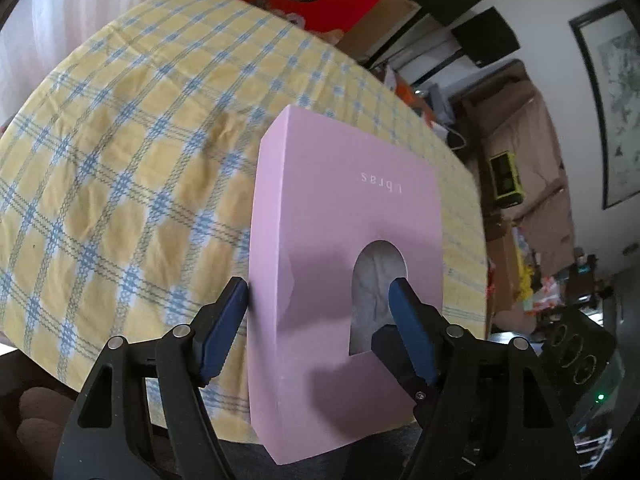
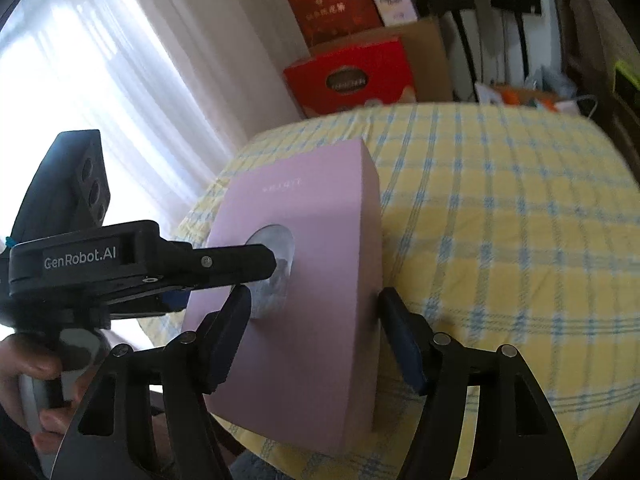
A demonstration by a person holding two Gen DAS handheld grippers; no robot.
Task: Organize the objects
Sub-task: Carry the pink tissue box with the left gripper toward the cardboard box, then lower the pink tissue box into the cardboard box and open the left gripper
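**Pink box held over the checked table, contents hard to read**

Yellow-and-blue checked cloth covers the table (image 1: 120, 140), whose near edge is cut off by the gripper frames in both wrist views. Behind it stand a red carton (image 2: 348, 76) with an oval label too blurred to read and brown cardboard boxes; the clutter along the right wall in the left wrist view is too small to sort out.

A flat pink box (image 1: 344, 208) sits tilted above the near part of the table. Whether its lower end rests on the cloth cannot be told, since the grippers hide that edge. Pale lettering on its face appears upside down and is only partly legible. An arched cut-out in the face shows something grey-white and crumpled inside; what it is cannot be made out.

The left gripper (image 1: 320, 300) has its jaws partly spread around one side of the box: one blue pad lies against the outer side wall, the other reaches into the cut-out. The right gripper (image 2: 316, 300) straddles the opposite portion, one pad at the cut-out's rim and one on the other side wall. Both appear to pinch the box, though motion blur softens the contact points.

A hand (image 2: 36, 380) grips the left tool's handle, partly cropped by the image edge.
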